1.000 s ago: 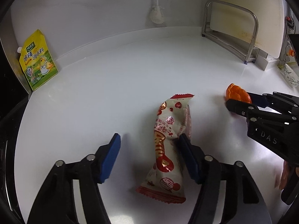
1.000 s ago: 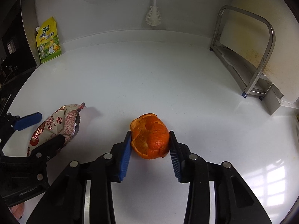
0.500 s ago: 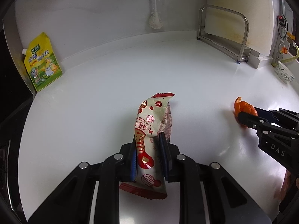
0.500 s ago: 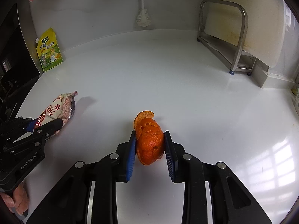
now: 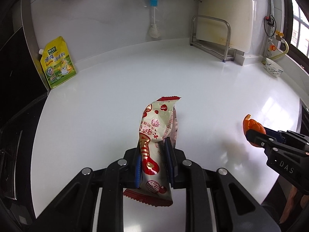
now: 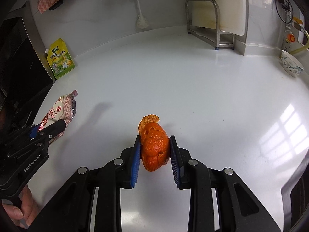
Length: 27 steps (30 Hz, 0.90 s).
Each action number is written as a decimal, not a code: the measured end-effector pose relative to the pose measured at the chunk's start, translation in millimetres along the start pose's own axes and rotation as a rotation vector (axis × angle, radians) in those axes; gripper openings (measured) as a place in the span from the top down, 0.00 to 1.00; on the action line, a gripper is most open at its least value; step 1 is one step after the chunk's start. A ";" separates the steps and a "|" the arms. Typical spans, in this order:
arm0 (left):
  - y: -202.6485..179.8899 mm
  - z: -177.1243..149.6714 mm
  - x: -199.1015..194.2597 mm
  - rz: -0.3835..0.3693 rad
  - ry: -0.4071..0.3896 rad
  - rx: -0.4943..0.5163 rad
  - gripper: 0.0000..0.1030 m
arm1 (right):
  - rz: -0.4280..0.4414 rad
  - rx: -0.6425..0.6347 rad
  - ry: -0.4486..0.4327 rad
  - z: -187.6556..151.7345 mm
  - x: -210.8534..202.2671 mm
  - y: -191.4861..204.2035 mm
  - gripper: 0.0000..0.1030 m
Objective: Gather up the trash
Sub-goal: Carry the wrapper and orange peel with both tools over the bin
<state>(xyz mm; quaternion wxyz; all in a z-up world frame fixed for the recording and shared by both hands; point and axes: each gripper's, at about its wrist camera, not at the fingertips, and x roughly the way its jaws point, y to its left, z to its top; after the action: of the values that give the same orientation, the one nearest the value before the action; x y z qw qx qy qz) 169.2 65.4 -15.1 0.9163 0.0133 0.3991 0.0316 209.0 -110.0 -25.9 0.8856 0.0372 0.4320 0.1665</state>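
Jaws of the left gripper pinch a snack wrapper; the right gripper clamps an orange peel. A yellow pouch stands at ten o'clock on the desk.

A: What does the left gripper have?
B: A snack wrapper, pinched between its blue pads above the white counter.
A: And at the right edge?
B: The right gripper, clamping an orange peel.
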 end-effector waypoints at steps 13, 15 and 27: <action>-35.4 -67.0 -89.9 -0.143 -0.034 0.090 0.80 | -0.063 0.253 -0.163 -121.3 -129.0 -4.0 0.73; -46.9 -81.3 -100.5 -0.174 -0.032 0.116 0.79 | -0.098 0.278 -0.172 -146.2 -143.0 -6.4 0.73; -95.9 -163.2 -110.5 -0.302 0.071 0.211 0.80 | -0.174 0.351 -0.114 -258.0 -160.5 -20.7 0.73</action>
<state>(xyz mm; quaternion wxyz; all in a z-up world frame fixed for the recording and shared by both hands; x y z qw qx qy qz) -20.9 -38.0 -50.2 0.8895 0.0480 0.4297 -0.1479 -77.8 -202.2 -70.4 0.8996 0.1626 0.4053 0.0091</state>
